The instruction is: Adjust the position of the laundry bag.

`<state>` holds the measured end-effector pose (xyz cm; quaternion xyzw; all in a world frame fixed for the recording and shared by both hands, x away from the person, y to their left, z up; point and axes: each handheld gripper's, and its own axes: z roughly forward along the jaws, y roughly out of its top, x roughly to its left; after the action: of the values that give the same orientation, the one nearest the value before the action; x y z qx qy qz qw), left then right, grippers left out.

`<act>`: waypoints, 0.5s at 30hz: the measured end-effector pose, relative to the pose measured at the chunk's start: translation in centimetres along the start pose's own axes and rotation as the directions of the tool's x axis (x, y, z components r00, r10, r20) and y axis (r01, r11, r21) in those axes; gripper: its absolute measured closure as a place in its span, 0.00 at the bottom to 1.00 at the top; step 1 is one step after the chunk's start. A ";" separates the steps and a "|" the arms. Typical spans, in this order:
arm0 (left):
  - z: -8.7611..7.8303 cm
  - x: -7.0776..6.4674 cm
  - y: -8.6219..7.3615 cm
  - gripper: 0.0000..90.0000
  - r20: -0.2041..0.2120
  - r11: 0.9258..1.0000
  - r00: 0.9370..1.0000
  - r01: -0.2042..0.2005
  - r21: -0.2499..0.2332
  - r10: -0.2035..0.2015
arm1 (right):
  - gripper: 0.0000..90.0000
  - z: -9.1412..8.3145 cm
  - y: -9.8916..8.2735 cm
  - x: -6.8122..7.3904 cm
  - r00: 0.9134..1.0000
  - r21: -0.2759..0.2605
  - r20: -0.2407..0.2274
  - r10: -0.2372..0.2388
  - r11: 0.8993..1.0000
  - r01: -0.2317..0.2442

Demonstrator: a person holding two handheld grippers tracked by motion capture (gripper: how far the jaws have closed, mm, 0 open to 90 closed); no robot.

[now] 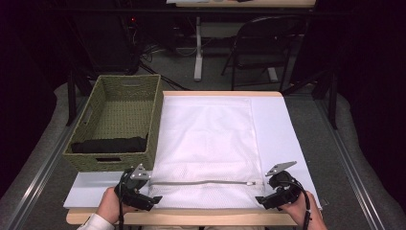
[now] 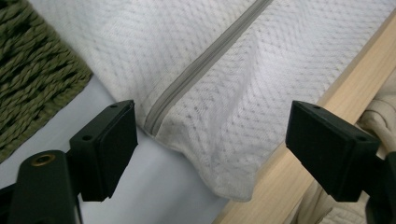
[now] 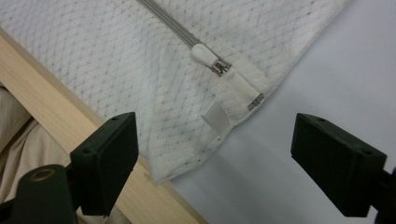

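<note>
A white mesh laundry bag (image 1: 206, 143) lies flat on the table, its grey zipper (image 1: 201, 182) running along the near end. My left gripper (image 1: 154, 200) is open at the bag's near left corner (image 2: 224, 140), jaws on either side of it where the zipper (image 2: 205, 60) ends. My right gripper (image 1: 260, 200) is open at the near right corner (image 3: 187, 135), where the white zipper pull (image 3: 204, 54) and a small tab (image 3: 215, 118) lie. Nothing is held.
A green woven basket (image 1: 115, 120) stands to the left of the bag with dark cloth (image 1: 110, 145) inside. A white sheet (image 1: 282, 129) covers the wooden table (image 1: 191, 219). A folding chair (image 1: 263, 43) and a table leg stand beyond.
</note>
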<state>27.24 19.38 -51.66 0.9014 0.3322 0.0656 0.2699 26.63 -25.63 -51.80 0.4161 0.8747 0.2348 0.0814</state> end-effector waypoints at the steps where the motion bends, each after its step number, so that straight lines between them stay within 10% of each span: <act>1: 0.1 -0.1 0.1 0.18 0.000 1.000 1.000 0.002 -0.002 -0.002 | 0.16 0.0 0.0 0.0 1.000 -0.006 -0.004 0.009 1.000 -0.009; 15: 0.9 -1.5 1.0 0.15 0.035 0.996 0.996 -0.084 0.011 0.084 | 0.17 -0.5 -0.5 -0.9 0.999 -0.032 0.047 0.022 0.999 -0.020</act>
<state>26.94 17.38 -51.81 0.9172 0.2897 0.0594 0.2669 26.72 -26.76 -51.63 0.4292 0.8643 0.2397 0.1062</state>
